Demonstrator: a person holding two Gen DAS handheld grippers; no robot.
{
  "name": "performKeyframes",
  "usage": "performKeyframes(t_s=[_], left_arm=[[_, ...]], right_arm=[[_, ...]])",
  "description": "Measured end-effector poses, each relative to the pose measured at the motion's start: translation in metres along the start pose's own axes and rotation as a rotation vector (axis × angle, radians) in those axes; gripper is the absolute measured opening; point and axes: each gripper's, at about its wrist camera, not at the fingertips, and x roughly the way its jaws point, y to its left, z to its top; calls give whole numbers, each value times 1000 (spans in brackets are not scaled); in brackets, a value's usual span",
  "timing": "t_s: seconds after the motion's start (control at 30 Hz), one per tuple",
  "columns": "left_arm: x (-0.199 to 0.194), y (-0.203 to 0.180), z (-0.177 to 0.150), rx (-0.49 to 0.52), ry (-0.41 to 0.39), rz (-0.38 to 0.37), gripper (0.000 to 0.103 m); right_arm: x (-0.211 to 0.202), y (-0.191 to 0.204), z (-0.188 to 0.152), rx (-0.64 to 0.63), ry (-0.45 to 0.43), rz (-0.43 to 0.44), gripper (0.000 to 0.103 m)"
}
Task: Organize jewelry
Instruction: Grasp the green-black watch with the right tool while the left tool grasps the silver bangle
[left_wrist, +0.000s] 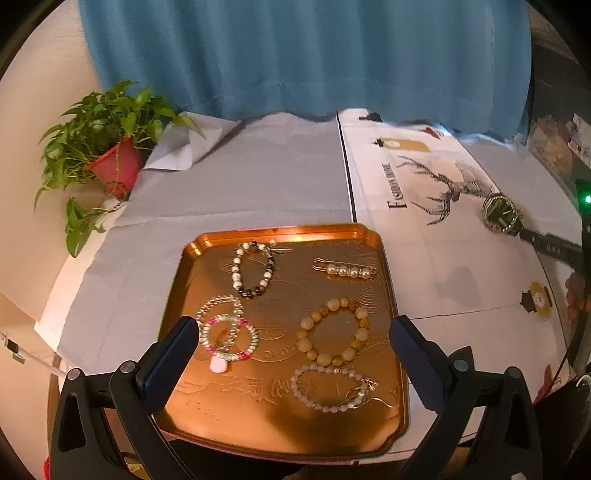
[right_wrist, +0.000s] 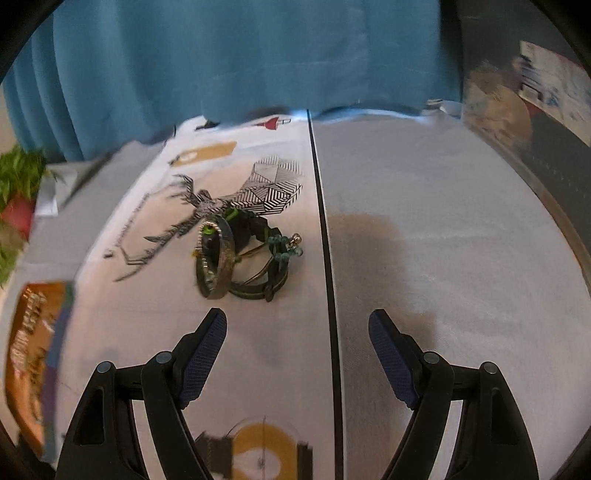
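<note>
A copper tray (left_wrist: 391, 295) lies in the left wrist view. It holds a black-and-white bead bracelet (left_wrist: 253, 269), a pearl hair clip (left_wrist: 347, 271), a yellow bead bracelet (left_wrist: 334, 334), a pink-and-green bracelet (left_wrist: 229, 336) and a pale bead bracelet (left_wrist: 332, 387). My left gripper (left_wrist: 294, 328) hovers open over the tray, holding nothing. A green-faced watch (left_wrist: 500, 214) lies to the right on the printed cloth. In the right wrist view the watch (right_wrist: 218, 258) stands on edge with its dark strap curled, green beads (right_wrist: 286, 247) beside it. My right gripper (right_wrist: 297, 319) is open and empty just short of it.
A potted plant (left_wrist: 110, 158) in a red pot stands at the table's back left. A blue curtain (left_wrist: 295, 55) hangs behind. Grey cloth (right_wrist: 443, 240) covers the right side past a black seam. Boxes (right_wrist: 495, 107) stand at the far right. The tray (right_wrist: 33, 350) shows blurred at left.
</note>
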Motion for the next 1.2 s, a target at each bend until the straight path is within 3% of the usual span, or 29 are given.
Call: performKeyframes(t_s=[0.23, 0.37, 0.43, 0.53, 0.7, 0.87, 1.0, 1.2], left_arm=[[14, -5, 2, 11, 25, 4, 103], [15, -8, 5, 19, 21, 8, 102], [17, -13, 9, 28, 19, -4, 102], [21, -29, 20, 62, 7, -33, 102], [38, -70, 46, 142, 2, -119, 103], [64, -106, 68, 193, 53, -244, 102], [94, -135, 90, 210, 106, -387, 102], [131, -184, 109, 296, 156, -480, 102]], right_arm=[[14, 7, 19, 26, -56, -34, 80], [11, 39, 19, -82, -55, 123, 80], [1, 51, 13, -143, -93, 135, 81], [-1, 38, 7, -103, -86, 120, 82], [11, 9, 4, -72, -33, 86, 82], [31, 6, 10, -101, 24, 153, 83], [39, 15, 19, -147, 9, 177, 83], [47, 3, 28, -160, 9, 197, 84]])
